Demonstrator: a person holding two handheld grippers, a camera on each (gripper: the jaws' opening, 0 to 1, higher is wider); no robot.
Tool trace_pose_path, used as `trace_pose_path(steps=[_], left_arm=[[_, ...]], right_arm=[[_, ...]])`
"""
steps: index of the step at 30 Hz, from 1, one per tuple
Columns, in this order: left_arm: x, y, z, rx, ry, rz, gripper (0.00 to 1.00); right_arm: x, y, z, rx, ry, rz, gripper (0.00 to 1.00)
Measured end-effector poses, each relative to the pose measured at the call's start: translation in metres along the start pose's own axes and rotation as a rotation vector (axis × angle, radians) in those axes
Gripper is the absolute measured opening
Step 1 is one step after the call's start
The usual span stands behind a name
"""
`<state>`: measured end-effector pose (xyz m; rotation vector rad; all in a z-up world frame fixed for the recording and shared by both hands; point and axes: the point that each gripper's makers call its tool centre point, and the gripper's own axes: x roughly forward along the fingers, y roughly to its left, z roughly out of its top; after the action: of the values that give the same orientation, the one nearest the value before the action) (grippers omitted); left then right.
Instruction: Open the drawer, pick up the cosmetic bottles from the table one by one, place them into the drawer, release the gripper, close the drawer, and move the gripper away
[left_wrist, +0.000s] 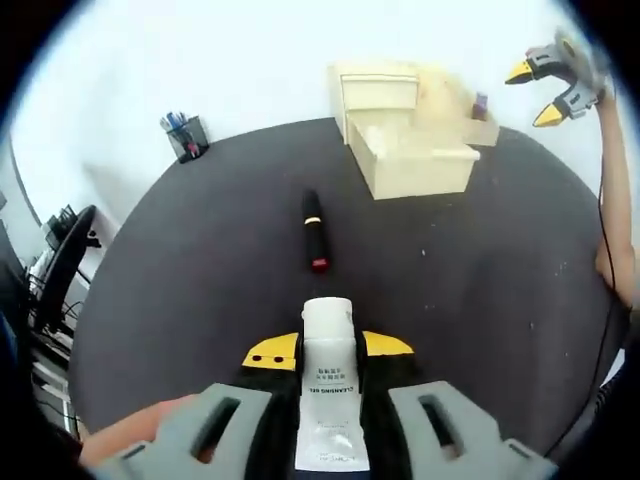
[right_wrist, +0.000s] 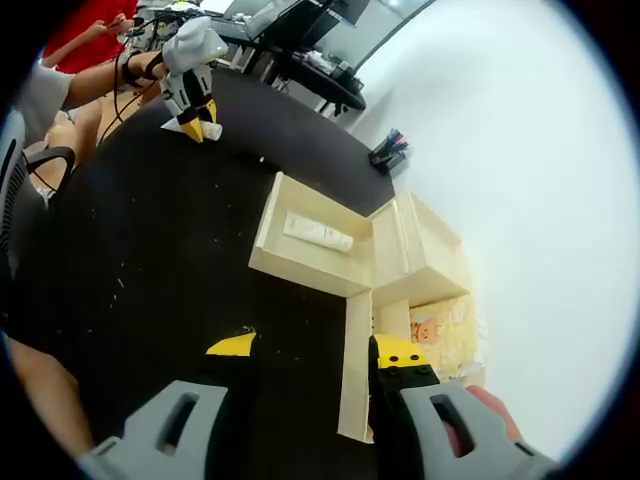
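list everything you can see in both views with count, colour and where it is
table: 1, black top, under everything
drawer: 1, pale wood, pulled open from its cabinet
cabinet: 1, pale wood, far side of table by the white wall
tube in drawer: 1, white, lying flat
tube in tongs: 1, white, held between the left jaws
bottle: 1, black with gold band and red end, lying on table between left tongs and drawer
pen pot: 1, dark, table's far edge
left tongs: grey, yellow tips, shut on tube
right tongs: grey, yellow tips, open, above the cabinet's edge
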<state>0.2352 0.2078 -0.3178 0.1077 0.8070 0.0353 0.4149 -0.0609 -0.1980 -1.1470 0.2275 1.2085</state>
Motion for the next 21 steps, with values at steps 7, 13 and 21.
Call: trace_pose_path(steps=[7, 13, 21], left_arm=[[-0.013, -0.003, 0.017, 0.001, -0.055, 0.011, 0.16], [-0.024, -0.005, 0.042, -0.001, -0.105, 0.003, 0.16], [-0.031, -0.028, 0.078, -0.007, -0.164, -0.062, 0.16]], right_arm=[[-0.002, 0.000, 0.000, -0.001, -0.002, -0.001, 0.39], [-0.002, 0.001, 0.001, 0.001, -0.004, -0.001, 0.39], [-0.002, 0.001, 0.000, 0.001, -0.006, -0.002, 0.39]])
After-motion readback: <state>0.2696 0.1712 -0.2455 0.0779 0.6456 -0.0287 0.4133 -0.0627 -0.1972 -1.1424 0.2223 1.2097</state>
